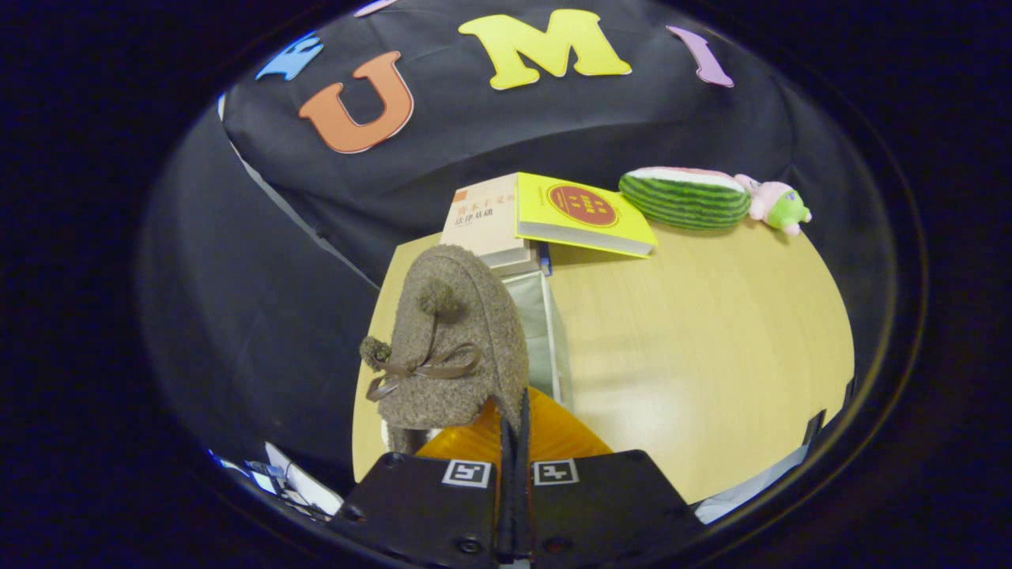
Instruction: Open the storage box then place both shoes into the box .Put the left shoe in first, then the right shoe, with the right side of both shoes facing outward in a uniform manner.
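Fingers (514,442) are clenched on the fuzzy brown shoe (455,340), held over the storage box (545,332). Looks like placing time; next, lower it in, right side outward.

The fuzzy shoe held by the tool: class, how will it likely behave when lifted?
The shoe looks soft and fleecy, so probably light and floppy. Pinched at its edge by the tool, it may sag or swing. Unlikely to slip.

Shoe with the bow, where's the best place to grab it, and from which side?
Grip the shoe by the thin rim of its opening, coming from the heel end. The toe is broad and rounded, and the bow sits on top, so the rim is the narrow edge. The gripper appears shut on that rim.
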